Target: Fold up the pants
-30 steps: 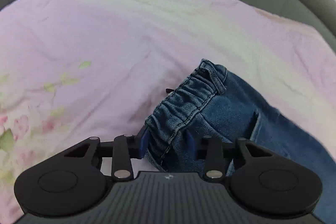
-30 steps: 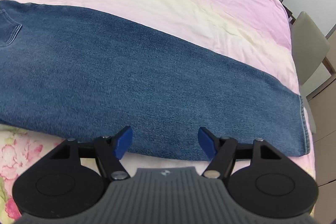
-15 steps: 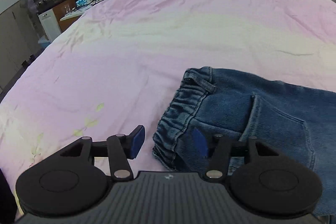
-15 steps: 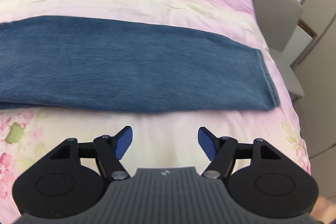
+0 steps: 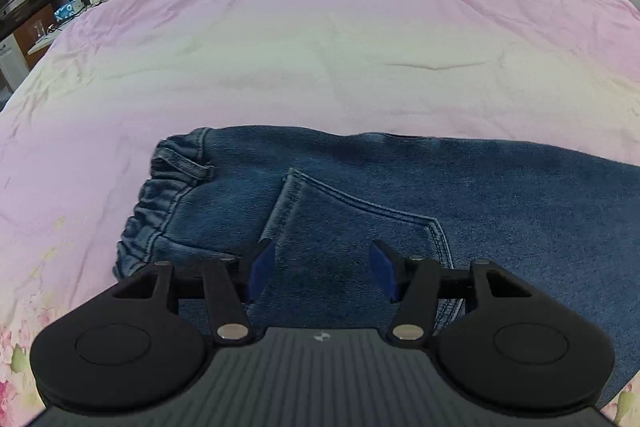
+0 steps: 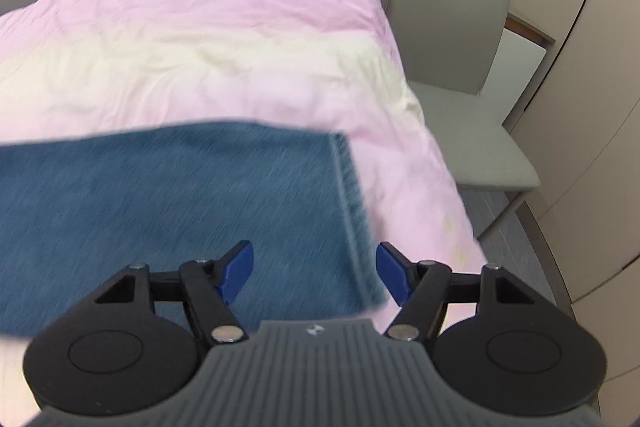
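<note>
Blue fingertips (image 5: 262, 269) of the left gripper (image 5: 322, 273) stand well apart, empty, over the jeans (image 5: 360, 211) back pocket at lower centre. Right gripper (image 6: 316, 273) likewise gapes empty above the leg hem (image 6: 352, 219). Jeans lie halved lengthwise on the pink duvet (image 5: 320, 47); next, I'd judge, pinch hem, carry toward the waistband (image 5: 160, 195). Only the right view shows the chair (image 6: 452, 39).

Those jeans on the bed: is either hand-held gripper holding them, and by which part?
Neither. The left hand-held gripper and right hand-held gripper are open over the jeans, gripping nothing.
</note>
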A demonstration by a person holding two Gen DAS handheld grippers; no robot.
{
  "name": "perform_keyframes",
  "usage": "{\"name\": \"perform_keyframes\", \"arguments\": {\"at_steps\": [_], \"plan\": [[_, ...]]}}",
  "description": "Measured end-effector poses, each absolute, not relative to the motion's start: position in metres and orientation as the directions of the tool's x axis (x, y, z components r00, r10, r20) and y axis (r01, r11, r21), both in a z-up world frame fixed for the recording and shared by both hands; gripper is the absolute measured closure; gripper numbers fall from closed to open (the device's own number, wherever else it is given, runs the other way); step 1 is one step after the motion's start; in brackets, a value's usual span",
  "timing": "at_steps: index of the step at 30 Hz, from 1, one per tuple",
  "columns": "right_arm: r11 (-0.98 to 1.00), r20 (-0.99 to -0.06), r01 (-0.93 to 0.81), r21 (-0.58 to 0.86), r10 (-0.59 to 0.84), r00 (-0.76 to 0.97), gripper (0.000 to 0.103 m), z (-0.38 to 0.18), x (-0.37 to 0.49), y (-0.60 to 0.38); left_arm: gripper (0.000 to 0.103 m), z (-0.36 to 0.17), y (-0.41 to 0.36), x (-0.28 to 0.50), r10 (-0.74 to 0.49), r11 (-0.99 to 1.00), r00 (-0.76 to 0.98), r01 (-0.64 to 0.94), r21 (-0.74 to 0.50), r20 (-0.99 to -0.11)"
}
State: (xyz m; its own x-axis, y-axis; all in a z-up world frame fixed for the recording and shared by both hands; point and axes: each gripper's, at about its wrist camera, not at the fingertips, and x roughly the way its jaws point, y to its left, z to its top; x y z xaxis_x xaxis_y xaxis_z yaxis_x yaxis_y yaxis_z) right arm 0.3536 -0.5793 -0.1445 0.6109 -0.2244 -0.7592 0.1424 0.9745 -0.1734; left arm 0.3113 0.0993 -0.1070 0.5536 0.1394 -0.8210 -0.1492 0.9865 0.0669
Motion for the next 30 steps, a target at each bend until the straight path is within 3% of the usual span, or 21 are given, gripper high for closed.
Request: {"name": "perform_keyframes", "arguments": {"at_steps": [4,10,12,14,17,23,30], "plan": [[0.974,-0.749,0.180,-0.139,-0.223,0.625,0.038,-0.147,0.407,-0.608,0.039,-0.133,0.089,0.324,0.202,0.978,0.488,-0.139,0.153,-0.849],[0.967,-0.770,0.240,-0.086,-0.217,0.599,0.040,-0.174,0.463,-0.631,0.037,-0.145,0.086,0.324,0.224,0.974,0.486,-0.141,0.176,-0.845],[0.965,-0.778,0.254,-0.070,-0.212,0.591,0.049,-0.183,0.471,-0.634,0.037,-0.145,0.090,0.324,0.208,0.977,0.486,-0.143,0.158,-0.849],[0.971,-0.801,0.240,-0.017,-0.157,0.577,0.086,-0.190,0.474,-0.635,0.037,-0.146,0.092,0.324,0.199,0.979,0.487,-0.140,0.149,-0.851],[0.978,-0.778,0.178,-0.107,-0.194,0.598,0.092,-0.186,0.468,-0.616,0.036,-0.147,0.089,0.325,0.215,0.976,0.480,-0.145,0.165,-0.850],[0.964,-0.651,0.185,-0.193,-0.266,0.711,0.095,-0.149,0.457,-0.603,0.038,-0.148,0.081,0.328,0.263,0.963,0.466,-0.177,0.202,-0.845],[0.949,-0.716,0.219,-0.229,-0.316,0.622,0.093,-0.184,0.488,-0.602,0.040,-0.147,0.079,0.334,0.287,0.955,0.448,-0.203,0.216,-0.847]]}}
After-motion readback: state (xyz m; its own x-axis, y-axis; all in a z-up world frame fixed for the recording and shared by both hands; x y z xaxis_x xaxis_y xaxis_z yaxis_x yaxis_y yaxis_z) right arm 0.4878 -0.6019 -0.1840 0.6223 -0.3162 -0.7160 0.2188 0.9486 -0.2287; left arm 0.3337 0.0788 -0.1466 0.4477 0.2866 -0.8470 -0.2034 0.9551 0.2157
